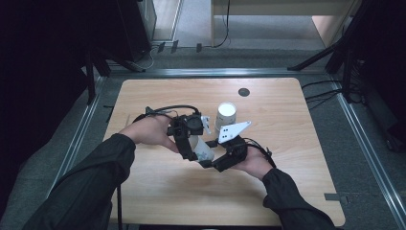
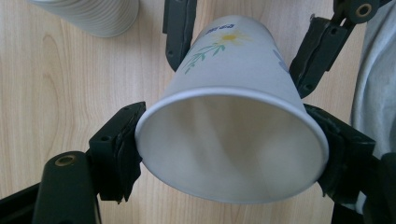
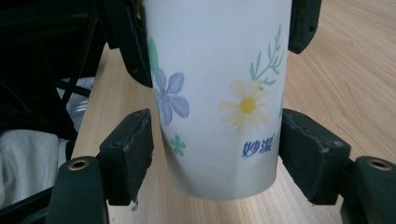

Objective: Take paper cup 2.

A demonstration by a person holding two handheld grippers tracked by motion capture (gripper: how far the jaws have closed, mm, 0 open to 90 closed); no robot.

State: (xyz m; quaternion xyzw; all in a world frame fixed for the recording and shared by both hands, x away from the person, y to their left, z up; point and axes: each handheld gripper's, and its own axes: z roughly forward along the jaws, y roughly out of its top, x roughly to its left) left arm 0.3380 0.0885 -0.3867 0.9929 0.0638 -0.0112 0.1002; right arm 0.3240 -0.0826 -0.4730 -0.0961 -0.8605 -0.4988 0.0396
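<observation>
Gripping paper cup (image 2: 233,140) rim in left gripper (image 2: 229,154), right gripper (image 3: 215,154) flanking base

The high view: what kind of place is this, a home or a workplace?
Probably a lab or recording workspace, not a home. A bare wooden table stands inside a metal floor frame, dark stand legs rise beside it, and cables run across the grey floor.
</observation>
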